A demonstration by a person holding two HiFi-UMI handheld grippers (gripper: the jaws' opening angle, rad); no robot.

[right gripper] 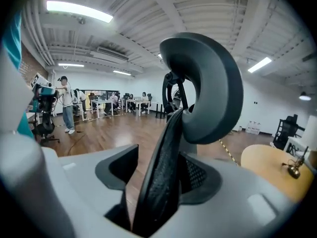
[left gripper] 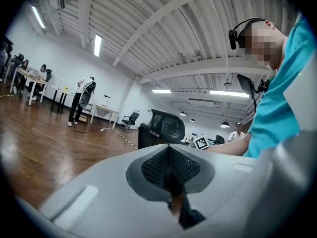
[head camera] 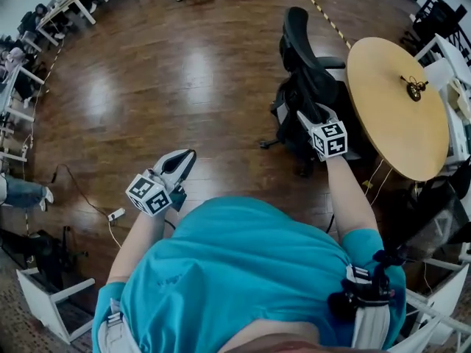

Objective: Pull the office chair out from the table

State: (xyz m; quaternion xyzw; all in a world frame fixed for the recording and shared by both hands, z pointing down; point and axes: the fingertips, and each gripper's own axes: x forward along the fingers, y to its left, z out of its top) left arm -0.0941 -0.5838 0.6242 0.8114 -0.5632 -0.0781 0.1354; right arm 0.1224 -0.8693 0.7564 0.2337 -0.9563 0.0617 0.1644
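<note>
While right tool [head camera: 305, 116] clamps the office chair [head camera: 297, 31] by its edge, left tool [head camera: 189, 156] hangs clenched above floor [head camera: 184, 72].

Black mesh-backed office chair [head camera: 309, 79] stands upright just beside the round wooden table [head camera: 390, 116]

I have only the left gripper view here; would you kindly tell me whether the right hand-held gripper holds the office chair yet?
Observer: Yes, the right hand-held gripper has its jaws closed on the mesh backrest edge of the office chair.
Operator: Thank you. Where is the table?
Observer: The round wooden table stands right beside the chair, on the person's right.
Operator: Is anything on it?
Observer: One small dark object, toward the side away from the chair.
</note>
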